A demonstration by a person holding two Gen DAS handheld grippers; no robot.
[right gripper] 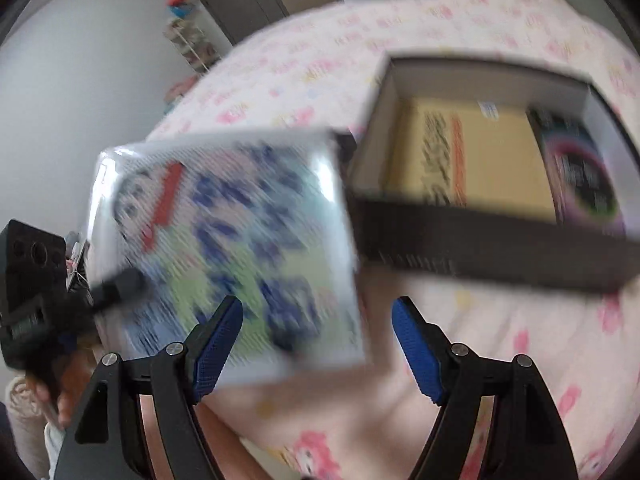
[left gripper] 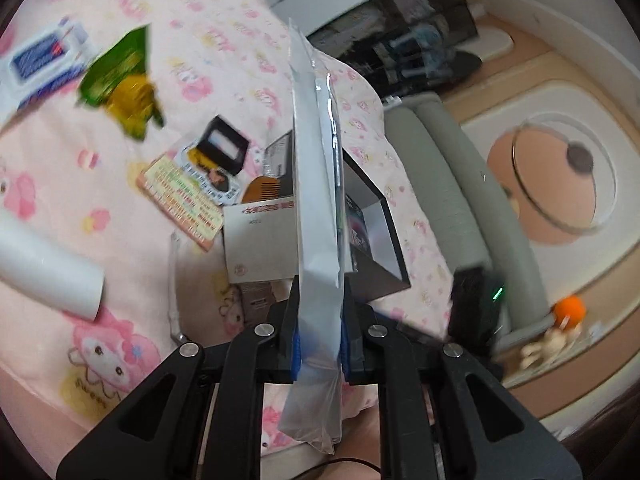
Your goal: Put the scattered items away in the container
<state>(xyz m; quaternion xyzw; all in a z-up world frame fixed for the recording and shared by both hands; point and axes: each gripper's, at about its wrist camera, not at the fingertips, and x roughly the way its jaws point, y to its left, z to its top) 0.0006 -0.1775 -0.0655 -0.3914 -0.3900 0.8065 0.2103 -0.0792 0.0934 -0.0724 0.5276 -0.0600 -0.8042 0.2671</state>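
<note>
I'm clamping a flat plastic packet (left gripper: 318,184) edge-on w/ left gripper (left gripper: 319,336), near the dark box (right gripper: 500,236); right gripper (right gripper: 318,344) is hanging apart, empty.

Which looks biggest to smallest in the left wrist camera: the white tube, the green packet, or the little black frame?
1. White tube, though it lies nearer the camera, so this is unsure.
2. Green packet, blurred.
3. Little black frame.
</note>
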